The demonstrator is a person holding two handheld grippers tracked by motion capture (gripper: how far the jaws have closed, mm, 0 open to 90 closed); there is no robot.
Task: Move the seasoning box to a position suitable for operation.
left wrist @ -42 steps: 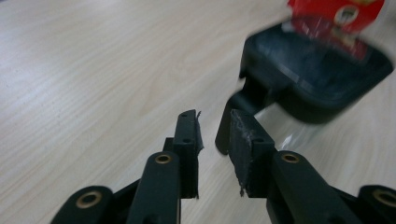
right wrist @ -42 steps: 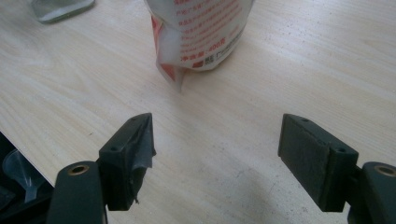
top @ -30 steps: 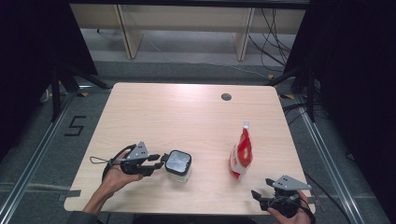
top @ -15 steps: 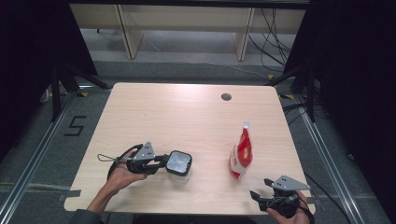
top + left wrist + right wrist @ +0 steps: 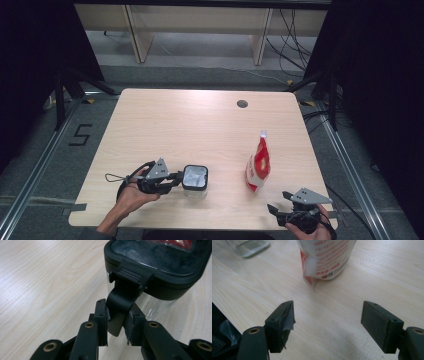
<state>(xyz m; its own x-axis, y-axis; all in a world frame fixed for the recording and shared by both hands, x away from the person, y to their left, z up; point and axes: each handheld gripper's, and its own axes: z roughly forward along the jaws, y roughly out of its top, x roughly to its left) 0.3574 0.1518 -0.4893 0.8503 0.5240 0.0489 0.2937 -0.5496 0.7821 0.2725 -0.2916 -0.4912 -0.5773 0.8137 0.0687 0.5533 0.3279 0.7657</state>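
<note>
The left claw (image 5: 117, 322) is clamped on the black latch tab (image 5: 121, 305) of the clear container (image 5: 195, 179) at the counter's (image 5: 200, 130) 7 o'clock, seemingly to unlatch its lid. The right claw (image 5: 328, 326) waits at 5 o'clock, jaws wide apart, facing the red-and-white pouch (image 5: 258, 164).

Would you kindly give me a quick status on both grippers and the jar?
Left gripper shut on the lid latch of the jar. Right gripper open, empty, short of the pouch. Nothing between them.
</note>
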